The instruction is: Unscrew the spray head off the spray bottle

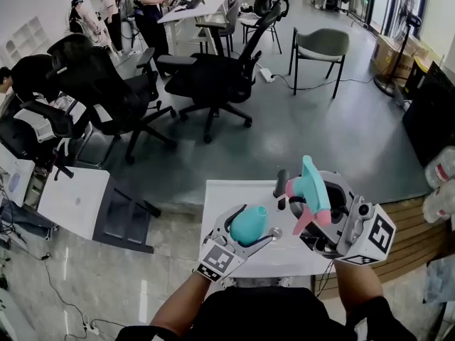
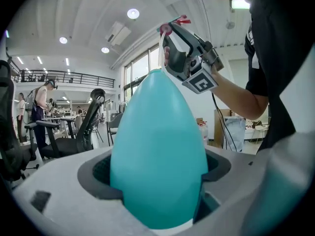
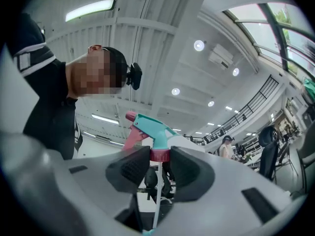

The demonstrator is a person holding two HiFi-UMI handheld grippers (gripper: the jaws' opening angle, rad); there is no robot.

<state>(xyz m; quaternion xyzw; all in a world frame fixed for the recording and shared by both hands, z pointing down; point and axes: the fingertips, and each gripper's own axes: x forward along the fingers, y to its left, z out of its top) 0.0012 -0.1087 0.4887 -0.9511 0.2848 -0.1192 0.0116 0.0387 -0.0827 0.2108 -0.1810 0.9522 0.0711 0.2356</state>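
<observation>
The teal egg-shaped bottle (image 1: 247,226) sits between the jaws of my left gripper (image 1: 254,222), which is shut on it. In the left gripper view the bottle (image 2: 157,146) fills the middle, narrow end up, with the left gripper (image 2: 157,183) clamped on its sides. The spray head (image 1: 311,187), teal with a pink trigger, is held above and right of the bottle, off its neck. My right gripper (image 3: 160,163) is shut on the head's pink collar (image 3: 160,155). A thin white dip tube (image 3: 158,193) hangs below it. Whether its end is still inside the bottle is hidden.
A small white table (image 1: 227,197) stands just below my hands. Black office chairs (image 1: 213,77) and a grey chair (image 1: 320,48) stand on the grey floor beyond. At the right are a wooden bench (image 1: 419,226) and water bottles (image 1: 441,169). People work at desks (image 1: 192,9) far back.
</observation>
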